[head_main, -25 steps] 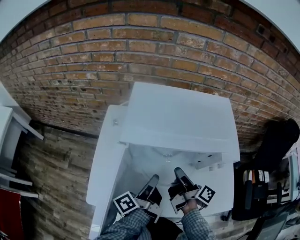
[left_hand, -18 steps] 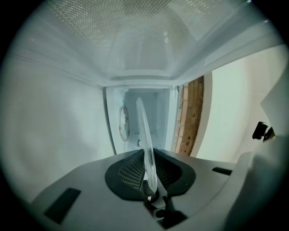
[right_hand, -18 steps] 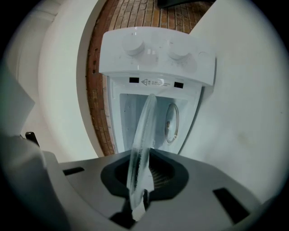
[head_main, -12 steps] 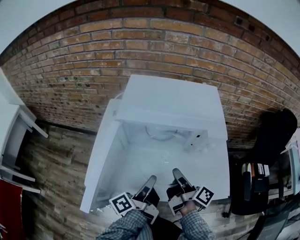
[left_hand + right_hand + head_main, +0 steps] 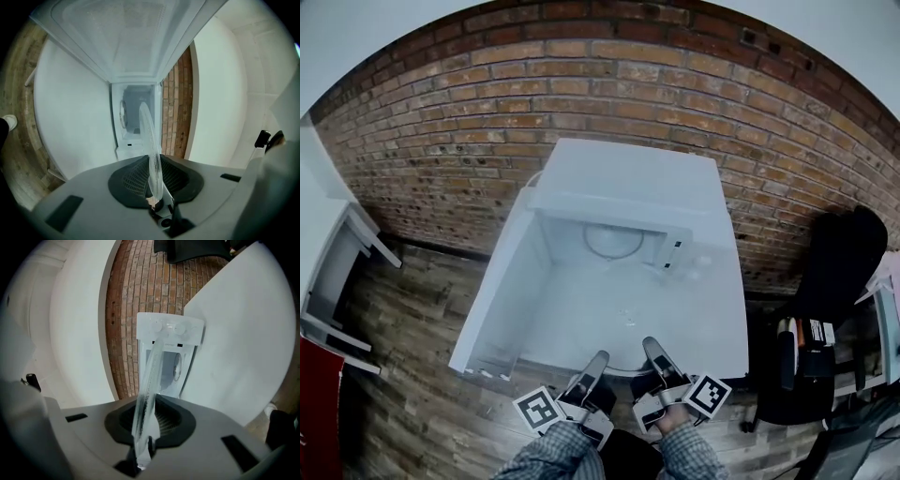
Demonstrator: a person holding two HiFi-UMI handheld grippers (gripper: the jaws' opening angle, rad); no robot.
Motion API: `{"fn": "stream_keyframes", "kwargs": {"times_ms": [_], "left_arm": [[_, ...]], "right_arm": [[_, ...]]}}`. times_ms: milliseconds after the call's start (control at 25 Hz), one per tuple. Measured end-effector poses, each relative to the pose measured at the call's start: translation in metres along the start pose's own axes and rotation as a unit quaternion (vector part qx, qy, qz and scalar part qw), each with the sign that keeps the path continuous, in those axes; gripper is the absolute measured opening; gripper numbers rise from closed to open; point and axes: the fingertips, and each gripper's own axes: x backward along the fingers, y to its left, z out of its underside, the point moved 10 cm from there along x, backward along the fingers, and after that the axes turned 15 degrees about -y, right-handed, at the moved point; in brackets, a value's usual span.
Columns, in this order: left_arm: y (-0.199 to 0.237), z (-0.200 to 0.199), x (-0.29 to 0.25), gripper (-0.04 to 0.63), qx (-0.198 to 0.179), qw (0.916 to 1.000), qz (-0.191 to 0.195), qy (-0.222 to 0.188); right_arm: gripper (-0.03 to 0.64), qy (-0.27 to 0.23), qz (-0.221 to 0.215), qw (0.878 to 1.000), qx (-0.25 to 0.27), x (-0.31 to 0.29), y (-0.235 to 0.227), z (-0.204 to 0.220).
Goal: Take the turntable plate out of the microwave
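We hold the turntable plate [image 5: 150, 140] outside the microwave [image 5: 628, 183], in front of its open mouth. The left gripper [image 5: 592, 367] and the right gripper [image 5: 654, 354], side by side at the bottom centre of the head view, are each clamped on its rim. In both gripper views the clear glass runs edge-on from between the dark pads up toward the cavity at frame centre. In the head view we can hardly make the plate out. The microwave door [image 5: 502, 291] stands swung open toward the lower left. A pale round shape [image 5: 614, 241] shows inside the cavity. Behind the microwave runs the brick wall [image 5: 581, 84], and a black chair [image 5: 839, 272] stands at the right edge.
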Motion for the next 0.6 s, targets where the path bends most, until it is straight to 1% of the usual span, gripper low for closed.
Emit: {"fn": "stream_keyframes", "kwargs": {"times_ms": [240, 600], "left_arm": [[-0.016, 0.008, 0.018, 0.063, 0.001, 1.0000, 0.007, -0.007], [-0.035, -0.008, 0.007, 0.063, 0.001, 0.9996, 0.025, 0.011]], "right_arm": [[0.044, 0.004, -0.012, 1.000, 0.001, 0.017, 0.016, 0.004], [0.044, -0.015, -0.022, 1.000, 0.007, 0.008, 0.038, 0.014]]}}
